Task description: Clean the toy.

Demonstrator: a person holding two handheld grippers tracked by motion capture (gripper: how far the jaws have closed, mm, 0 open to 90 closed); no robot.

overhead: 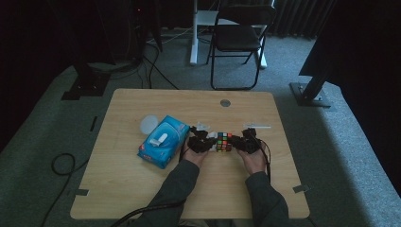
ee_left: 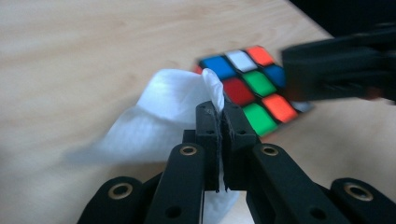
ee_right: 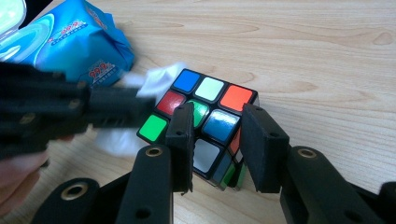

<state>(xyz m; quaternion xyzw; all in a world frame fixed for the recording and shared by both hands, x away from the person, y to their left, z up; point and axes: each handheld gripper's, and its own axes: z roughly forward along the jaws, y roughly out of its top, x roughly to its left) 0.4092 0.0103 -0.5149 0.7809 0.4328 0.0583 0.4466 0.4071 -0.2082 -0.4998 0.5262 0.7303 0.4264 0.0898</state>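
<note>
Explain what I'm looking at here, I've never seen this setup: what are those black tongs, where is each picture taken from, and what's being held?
There is no robot arm. A person sits at a wooden table and holds a black two-jaw gripper in each hand.

The high view comes from a fixed camera above the table. In it the left gripper and the right gripper flank a Rubik's cube. A blue pack of wet wipes lies left of them.

The other two pictures come from cameras riding on the grippers, looking along their jaws.

In the left gripper view, the jaws are shut on a white wipe, which is at the cube's edge. In the right gripper view, the jaws straddle a corner of the cube, seemingly steadying it.
</note>
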